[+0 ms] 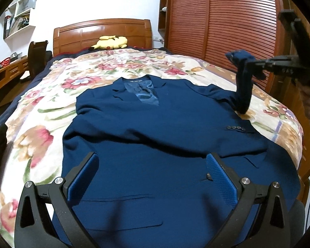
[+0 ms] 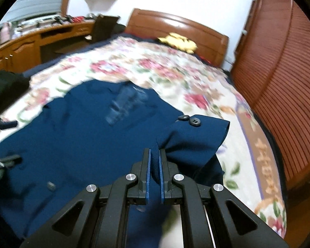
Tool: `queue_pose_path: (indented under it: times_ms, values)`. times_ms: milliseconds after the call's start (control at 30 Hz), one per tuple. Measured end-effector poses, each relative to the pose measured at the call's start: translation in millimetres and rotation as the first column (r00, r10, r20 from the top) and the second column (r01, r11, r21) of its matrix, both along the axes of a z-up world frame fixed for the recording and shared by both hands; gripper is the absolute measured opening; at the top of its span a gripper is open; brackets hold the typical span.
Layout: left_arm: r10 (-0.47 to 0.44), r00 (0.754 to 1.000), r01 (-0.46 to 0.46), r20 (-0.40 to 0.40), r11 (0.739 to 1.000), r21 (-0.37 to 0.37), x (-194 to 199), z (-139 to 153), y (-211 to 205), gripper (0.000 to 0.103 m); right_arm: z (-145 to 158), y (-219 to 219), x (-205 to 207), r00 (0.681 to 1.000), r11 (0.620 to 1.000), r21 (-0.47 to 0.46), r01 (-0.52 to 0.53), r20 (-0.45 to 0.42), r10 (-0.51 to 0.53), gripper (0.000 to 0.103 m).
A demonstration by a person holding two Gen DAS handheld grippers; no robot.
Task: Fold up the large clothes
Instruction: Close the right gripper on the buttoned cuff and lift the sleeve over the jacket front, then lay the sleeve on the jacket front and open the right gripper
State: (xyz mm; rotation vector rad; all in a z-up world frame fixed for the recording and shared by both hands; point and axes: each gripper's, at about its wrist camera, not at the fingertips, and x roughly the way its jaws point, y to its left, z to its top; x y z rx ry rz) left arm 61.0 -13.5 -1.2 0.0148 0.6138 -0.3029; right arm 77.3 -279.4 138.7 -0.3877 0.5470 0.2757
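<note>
the bed (image 1: 57,95), under a floral quilt (image 1: 41,138), serves as the folding surface, broad and flat enough to take a whole garment. on it the navy suit jacket (image 1: 155,134) lies face up and spread out, collar toward the far headboard (image 1: 101,31) and hem at the near edge, so both sides can be brought inward. its right sleeve (image 1: 242,91) rises off the quilt at the right side, cuff uppermost, probably so it can be laid across the chest. the right gripper (image 2: 154,161) has its jaws nearly together, pinching that sleeve's cloth beside the cuff buttons (image 2: 191,121). the left gripper (image 1: 153,177) hovers over the near hem with its jaws spread wide and nothing between them, likely ready to steady the body. a yellow plush toy (image 1: 111,42) sits by the headboard, well apart from the work.
</note>
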Motion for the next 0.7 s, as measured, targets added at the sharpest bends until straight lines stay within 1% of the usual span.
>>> queue_pose_path:
  times_ms: [167,433,700]
  values:
    - [0.018,1.0,-0.018,0.0,1.0,-0.009,-1.2,0.1,10.9,0.103,7.6,14.4,-26.9,0.995,0.995,0.031,-0.095,0.017,0.095,0.007]
    - [0.05,0.999,-0.05,-0.001,0.999,-0.012,-3.4,-1.5,27.9,0.103,5.5,35.1,-47.4,0.975,0.973,0.054,-0.223,0.016,0.223,0.007]
    - [0.079,0.997,-0.079,-0.007,0.997,-0.023,-3.9,-3.9,42.8,0.103,-5.8,36.7,-48.5,0.953,0.952,0.095,-0.291,-0.056,0.297,0.007]
